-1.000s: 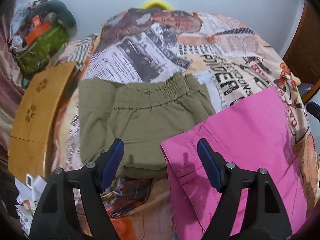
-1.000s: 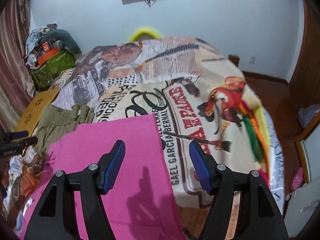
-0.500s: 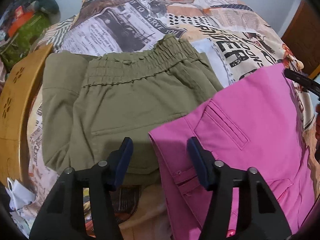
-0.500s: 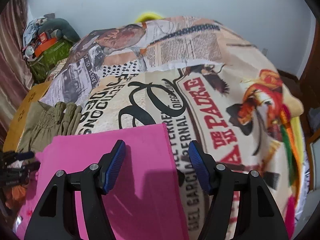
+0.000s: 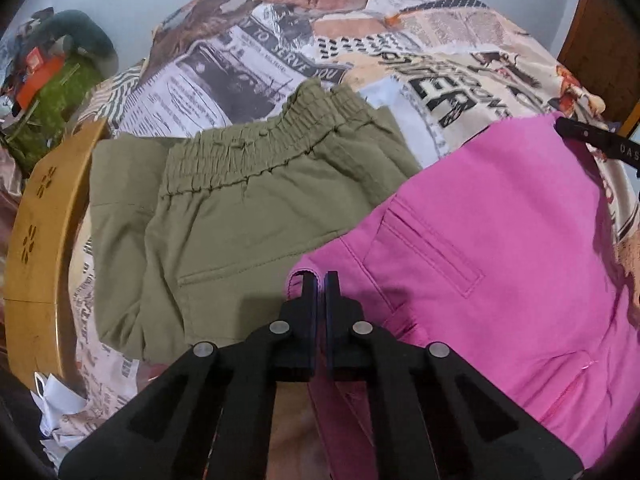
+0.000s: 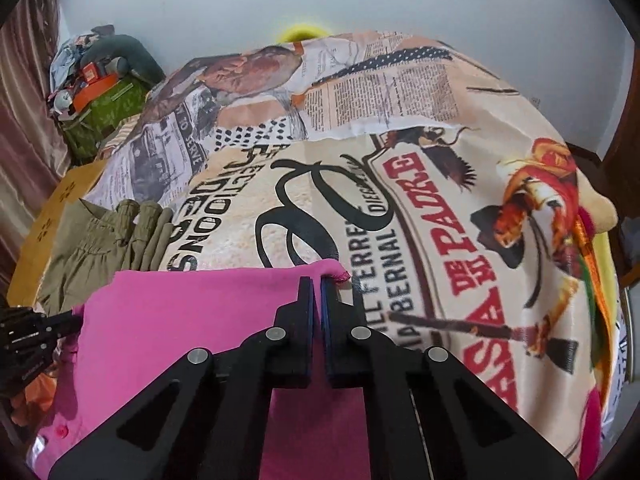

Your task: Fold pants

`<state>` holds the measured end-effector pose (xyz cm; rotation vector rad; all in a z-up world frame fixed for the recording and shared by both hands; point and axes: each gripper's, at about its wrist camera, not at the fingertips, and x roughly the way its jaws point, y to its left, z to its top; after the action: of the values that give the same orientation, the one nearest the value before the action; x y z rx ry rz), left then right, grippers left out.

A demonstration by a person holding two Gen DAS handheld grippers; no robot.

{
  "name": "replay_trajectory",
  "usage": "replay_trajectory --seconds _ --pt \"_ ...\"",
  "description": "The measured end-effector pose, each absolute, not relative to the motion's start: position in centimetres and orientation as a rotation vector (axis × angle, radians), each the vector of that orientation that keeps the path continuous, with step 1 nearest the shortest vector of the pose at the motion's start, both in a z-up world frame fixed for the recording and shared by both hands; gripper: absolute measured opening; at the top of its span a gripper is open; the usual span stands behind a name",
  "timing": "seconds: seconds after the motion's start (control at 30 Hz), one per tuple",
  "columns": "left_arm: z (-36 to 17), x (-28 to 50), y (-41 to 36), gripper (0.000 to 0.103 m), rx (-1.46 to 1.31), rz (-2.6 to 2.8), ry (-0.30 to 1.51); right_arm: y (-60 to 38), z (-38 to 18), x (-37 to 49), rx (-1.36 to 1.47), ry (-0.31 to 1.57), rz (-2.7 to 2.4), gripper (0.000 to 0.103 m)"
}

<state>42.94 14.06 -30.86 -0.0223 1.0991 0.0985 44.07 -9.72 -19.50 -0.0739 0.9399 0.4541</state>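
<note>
Pink pants (image 5: 500,248) lie spread on the printed bedspread (image 5: 460,80) at the near edge of the bed, their waist end overlapping the folded olive-green pants (image 5: 240,216) beside them. Both grippers are pinching the pink cloth: the left gripper (image 5: 320,280) has its jaws pressed together on the waistband corner next to the back pocket, and the right gripper (image 6: 316,284) is clamped on the far hem corner at the other end of the garment. By the look of it, the grasp for a fold is made and the fold itself not yet begun. Next, I judge, both corners must be lifted together and carried across the garment, kept level so the fabric doubles over without dragging the olive pair. Each gripper points forward and low over the bed, fingers nearly flat to the cloth.
</note>
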Motion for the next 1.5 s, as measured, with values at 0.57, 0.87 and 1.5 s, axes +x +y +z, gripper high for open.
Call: replay_trajectory --seconds 0.57,0.87,1.5 --pt "-17.7 39.1 11.1 0.002 -0.014 0.06 0.869 -13.7 -7.5 38.6 -0.01 0.71 0.463 0.002" --pt "-15.3 34.5 8.5 0.002 0.032 0.037 0.831 -15.7 -5.8 33.0 -0.04 0.698 0.476 0.003" --pt "-17.8 24.3 7.7 0.003 0.009 -0.002 0.888 -18.6 -9.2 20.2 -0.045 0.822 0.487 0.003"
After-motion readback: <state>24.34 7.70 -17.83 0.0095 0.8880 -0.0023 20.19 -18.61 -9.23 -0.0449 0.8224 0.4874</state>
